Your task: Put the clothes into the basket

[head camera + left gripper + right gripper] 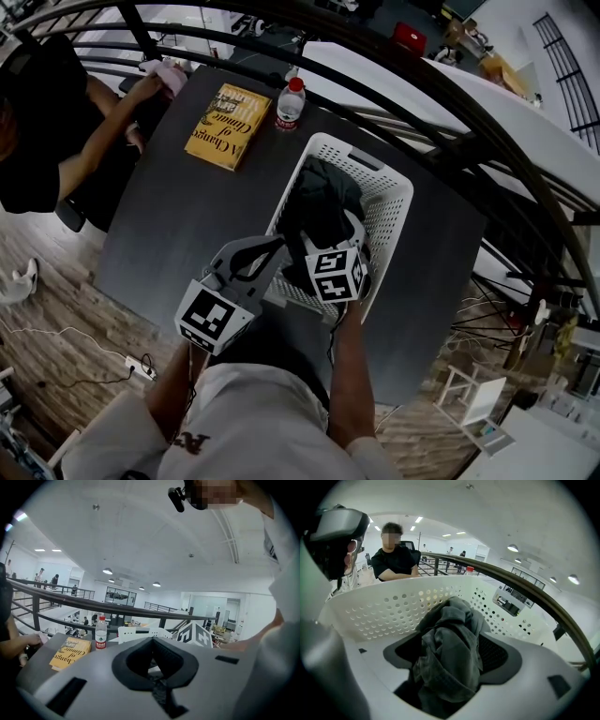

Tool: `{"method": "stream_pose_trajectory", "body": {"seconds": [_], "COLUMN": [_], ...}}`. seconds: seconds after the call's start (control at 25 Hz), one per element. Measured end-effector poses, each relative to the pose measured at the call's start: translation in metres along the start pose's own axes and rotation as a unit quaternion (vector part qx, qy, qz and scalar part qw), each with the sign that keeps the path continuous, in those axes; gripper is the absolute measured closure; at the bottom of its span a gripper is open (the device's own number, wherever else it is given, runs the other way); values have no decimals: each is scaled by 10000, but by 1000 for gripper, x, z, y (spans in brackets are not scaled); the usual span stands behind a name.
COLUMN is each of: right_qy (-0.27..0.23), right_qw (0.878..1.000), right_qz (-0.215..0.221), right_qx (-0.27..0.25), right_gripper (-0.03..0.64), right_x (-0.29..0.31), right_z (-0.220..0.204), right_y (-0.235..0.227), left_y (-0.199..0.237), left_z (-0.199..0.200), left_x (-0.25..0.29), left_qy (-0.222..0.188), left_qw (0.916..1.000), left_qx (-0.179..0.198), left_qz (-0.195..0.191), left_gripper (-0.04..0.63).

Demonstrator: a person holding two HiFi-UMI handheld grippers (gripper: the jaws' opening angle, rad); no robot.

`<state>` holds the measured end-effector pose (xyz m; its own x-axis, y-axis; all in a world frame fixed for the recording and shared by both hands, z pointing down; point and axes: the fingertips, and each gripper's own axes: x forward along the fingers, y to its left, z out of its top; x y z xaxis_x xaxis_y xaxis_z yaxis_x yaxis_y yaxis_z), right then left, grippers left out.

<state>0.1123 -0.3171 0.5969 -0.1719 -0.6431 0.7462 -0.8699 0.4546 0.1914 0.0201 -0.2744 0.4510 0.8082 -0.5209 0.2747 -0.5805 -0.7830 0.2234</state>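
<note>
A white perforated basket (395, 190) stands on the dark table (178, 225). Dark grey clothes (323, 202) lie heaped inside it. My right gripper (330, 234) hangs over the near end of the basket, pointing down into it. In the right gripper view its jaws stand wide apart, and the grey cloth (450, 639) bulges up between them without being squeezed by the pads (499, 654). The basket wall (370, 604) curves behind. My left gripper (278, 246) sits just left of the basket's near corner, its jaws together on nothing (152, 641).
A yellow book (228, 127) and a red-capped water bottle (290, 103) lie beyond the basket. A person in black (47, 122) sits at the table's far left, a hand on a pink cloth (171, 75). Black railings (487, 122) curve behind the table.
</note>
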Motion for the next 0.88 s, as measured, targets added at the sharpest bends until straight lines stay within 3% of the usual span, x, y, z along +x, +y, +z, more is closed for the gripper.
{"method": "stream_pose_trajectory", "body": {"seconds": [0.08, 0.16, 0.28, 0.32, 0.6, 0.88], "right_qy": [-146, -426, -1069, -1374, -3132, -3802], "right_qw": [9998, 9982, 9925, 9889, 9464, 9172], "right_qz": [-116, -363, -584, -572, -168, 9], "right_qx": [-122, -191, -76, 32, 769, 1193], "right_gripper": [245, 384, 537, 558, 597, 597], "right_x": [-10, -27, -60, -73, -190, -279], "right_z": [10, 21, 42, 50, 83, 71], "right_y": [-4, -11, -18, -19, -15, -1], "left_y": [-2, -4, -8, -9, -26, -47], "left_z": [4, 8, 16, 20, 54, 73], "left_x": [-2, -6, -13, -16, -43, -78], "left_qy": [-51, -91, -189, -235, -723, -1033], "left_qw": [10000, 9999, 9997, 9996, 9972, 9942], "left_qx": [11, 49, 126, 138, 173, 243], "left_qz": [-2, 4, 25, 31, 31, 154], "left_gripper": [603, 603, 603, 603, 603, 603]}}
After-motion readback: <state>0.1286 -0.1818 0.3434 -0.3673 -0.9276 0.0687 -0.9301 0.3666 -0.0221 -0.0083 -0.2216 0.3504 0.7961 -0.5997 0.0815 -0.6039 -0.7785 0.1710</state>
